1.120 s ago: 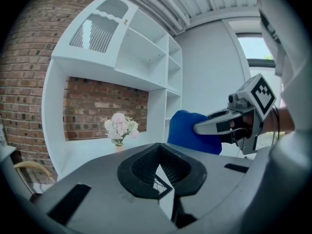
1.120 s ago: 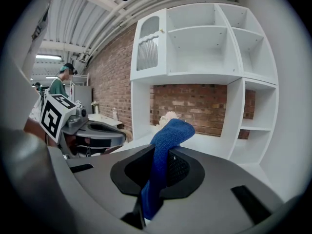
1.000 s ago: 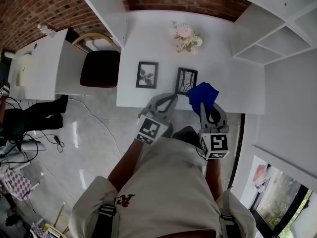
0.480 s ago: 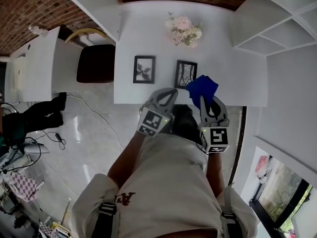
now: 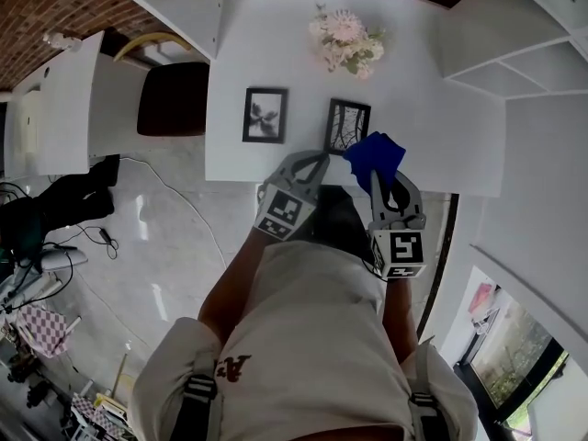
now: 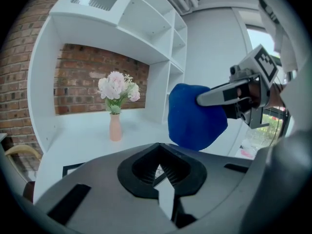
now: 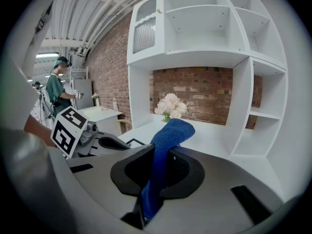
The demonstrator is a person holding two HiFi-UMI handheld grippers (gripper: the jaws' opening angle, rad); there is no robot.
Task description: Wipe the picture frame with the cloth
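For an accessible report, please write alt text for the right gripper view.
The right gripper clamps a blue cloth standing up between its jaws. Beyond are a white desk with a vase of flowers, shelves and a brick wall.

Two frames (image 5: pixel 265 115), one cloth (image 5: pixel 375 154), one vase (image 6: pixel 115 128)

The cloth (image 7: pixel 170 130) looks fuzzy, the desk (image 5: pixel 266 44) matt white, the brick wall (image 7: pixel 204 91) rough.
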